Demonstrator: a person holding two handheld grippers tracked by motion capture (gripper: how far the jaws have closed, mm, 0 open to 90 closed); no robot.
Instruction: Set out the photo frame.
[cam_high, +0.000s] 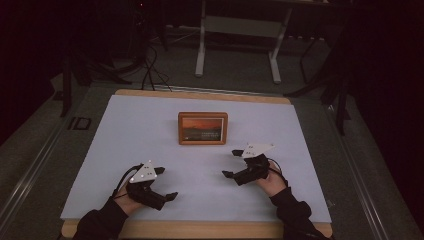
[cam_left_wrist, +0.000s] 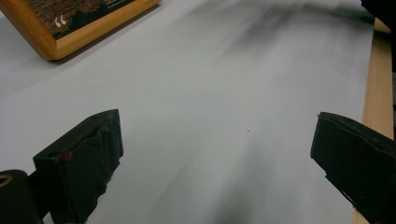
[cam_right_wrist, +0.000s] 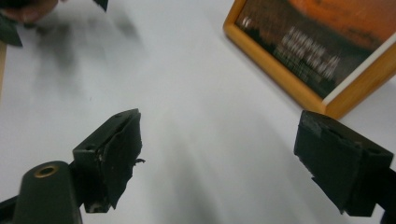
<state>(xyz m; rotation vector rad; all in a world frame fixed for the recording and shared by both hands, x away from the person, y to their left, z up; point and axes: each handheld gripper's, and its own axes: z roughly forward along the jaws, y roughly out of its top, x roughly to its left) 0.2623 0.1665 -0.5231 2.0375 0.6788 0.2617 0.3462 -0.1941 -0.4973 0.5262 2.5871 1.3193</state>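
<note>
The frame (cam_high: 202, 128) stands upright near the middle of the worktop (cam_high: 150, 125), its wooden border around an orange picture; the print on it is too blurred to read. Bare white surface lies open on every side of it. The right claw (cam_high: 231, 163) sits near its right front corner, jaws wide apart and holding nothing. The left claw (cam_high: 166, 184) is well apart from the frame, near the front edge, jaws likewise spread and empty.

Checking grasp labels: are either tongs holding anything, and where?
Nothing held. Left tongs and right tongs are open, clear of the orange-pictured wooden photo frame.
</note>
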